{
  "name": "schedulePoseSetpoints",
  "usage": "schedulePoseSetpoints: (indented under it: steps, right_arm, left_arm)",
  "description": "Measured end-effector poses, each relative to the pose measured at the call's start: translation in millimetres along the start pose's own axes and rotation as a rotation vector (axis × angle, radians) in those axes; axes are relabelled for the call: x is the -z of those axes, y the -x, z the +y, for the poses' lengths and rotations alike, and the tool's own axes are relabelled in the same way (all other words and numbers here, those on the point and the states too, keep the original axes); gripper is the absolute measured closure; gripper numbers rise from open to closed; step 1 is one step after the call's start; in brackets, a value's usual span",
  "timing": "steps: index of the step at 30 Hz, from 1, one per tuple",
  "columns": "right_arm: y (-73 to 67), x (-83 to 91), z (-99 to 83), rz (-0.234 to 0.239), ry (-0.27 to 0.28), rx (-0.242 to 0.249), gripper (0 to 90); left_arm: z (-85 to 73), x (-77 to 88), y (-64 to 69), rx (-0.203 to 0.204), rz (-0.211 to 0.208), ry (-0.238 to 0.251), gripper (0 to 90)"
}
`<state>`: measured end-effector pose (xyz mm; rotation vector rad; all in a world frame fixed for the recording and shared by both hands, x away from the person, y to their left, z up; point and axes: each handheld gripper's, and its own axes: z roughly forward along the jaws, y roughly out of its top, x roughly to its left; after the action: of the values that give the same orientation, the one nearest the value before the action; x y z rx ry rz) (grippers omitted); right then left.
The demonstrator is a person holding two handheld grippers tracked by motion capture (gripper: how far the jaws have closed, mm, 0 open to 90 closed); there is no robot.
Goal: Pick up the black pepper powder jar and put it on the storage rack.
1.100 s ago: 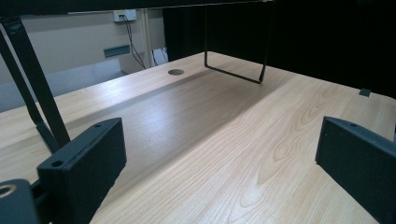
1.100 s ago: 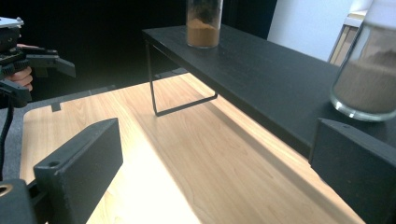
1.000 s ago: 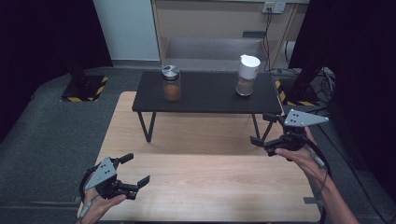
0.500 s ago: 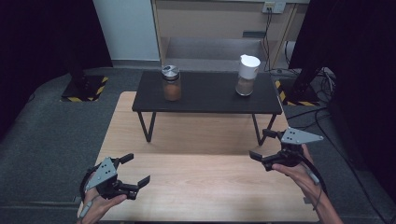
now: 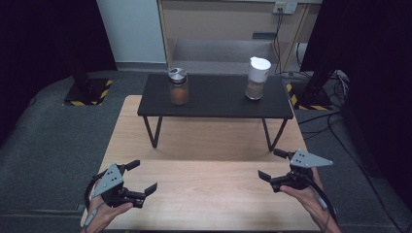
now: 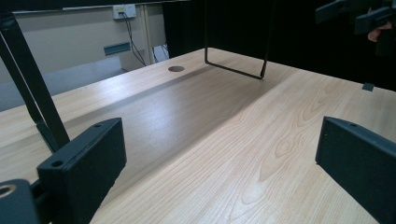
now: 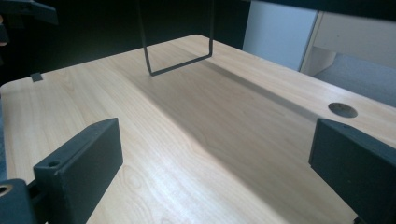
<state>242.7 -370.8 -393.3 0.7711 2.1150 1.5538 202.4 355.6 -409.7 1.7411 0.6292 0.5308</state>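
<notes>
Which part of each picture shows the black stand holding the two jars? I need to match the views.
High view: the black stand sits top centre, on the far half of the wooden table.
Left gripper view: its wire legs, a far leg loop top centre and a near leg slanting at the left edge.
Right gripper view: one leg loop at the top, left of centre.
Shared landmark: the wooden table under the legs.

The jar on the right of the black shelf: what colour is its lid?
White. The lid tops the right jar, which holds brown contents; the high view shows it best.
</notes>
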Motion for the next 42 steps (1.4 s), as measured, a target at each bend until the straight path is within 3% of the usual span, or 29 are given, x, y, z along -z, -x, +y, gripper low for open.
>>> schedulePoseSetpoints:
  steps: [11, 19, 32, 36, 42]
  right_arm:
    - [-13.5, 0.6, -19.2, -0.004, -0.018, -0.016, 3.1]
    - [-21.3, 3.9, -31.7, -0.043, -0.009, -0.052, 2.6]
    - [-22.9, 6.0, -39.9, -0.037, 0.004, -0.076, 2.9]
    - [-23.3, 7.8, -40.8, -0.057, 0.012, -0.075, 3.1]
    - [-19.8, 16.5, -47.0, -0.116, 0.04, -0.112, 3.4]
  left_arm:
    - [-0.5, 1.2, 1.3, -0.002, 0.007, 0.007, 0.6]
    - [-0.2, 0.7, 2.3, -0.01, 0.006, 0.012, 0.6]
    - [0.8, 3.4, 5.1, -0.036, 0.018, 0.015, 0.6]
    - [-0.1, 5.4, 5.4, -0.035, 0.036, 0.026, 0.7]
    - [-3.0, 10.2, 7.3, -0.041, 0.099, 0.044, 1.3]
